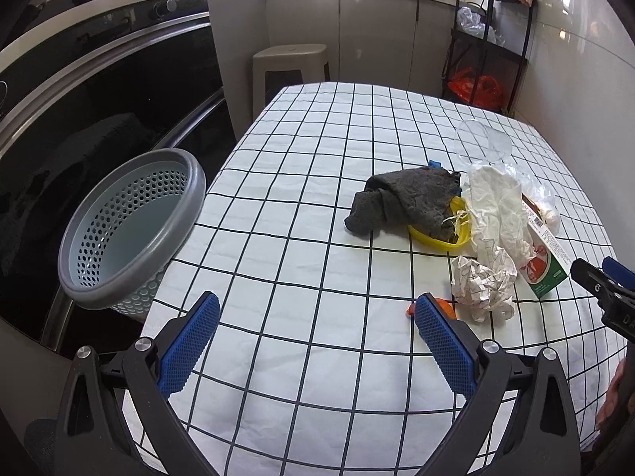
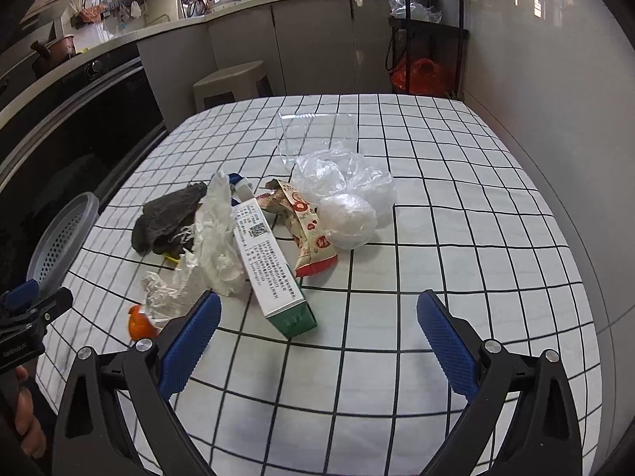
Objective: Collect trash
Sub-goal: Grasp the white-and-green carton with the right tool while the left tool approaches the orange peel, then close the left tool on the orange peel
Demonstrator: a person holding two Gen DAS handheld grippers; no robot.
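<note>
Carton (image 2: 274, 265): white-and-green box lying flat on the table (image 2: 456, 277), directly ahead of the right gripper (image 2: 317, 341); its green end sits just beyond the gap, nearer the left-hand finger.
Carton axis: long axis runs away from the fingers, leaning slightly left at the far end, so the spread of the fingers crosses its narrow width.
Right gripper state: fingers spread wide, nothing between them.
Crumpled paper (image 1: 484, 285): ahead and right of the left gripper (image 1: 317, 337), just beyond its right-hand finger; an orange scrap (image 1: 444, 304) lies touching or just behind that fingertip, partly hidden.
Left gripper state: fingers spread wide, empty.
Rest of pile: beyond the carton lie white plastic wrap (image 2: 216, 234), a dark cloth (image 2: 166, 218), a printed wrapper (image 2: 305, 226), clear bags (image 2: 349, 198) and a clear cup (image 2: 317, 131).
Bin (image 1: 131, 226): grey perforated basket at the table's edge, ahead and left of the left gripper, tilted with its mouth toward the camera.
Judgement: right gripper is nearer the carton; left gripper is nearer the paper and bin.
</note>
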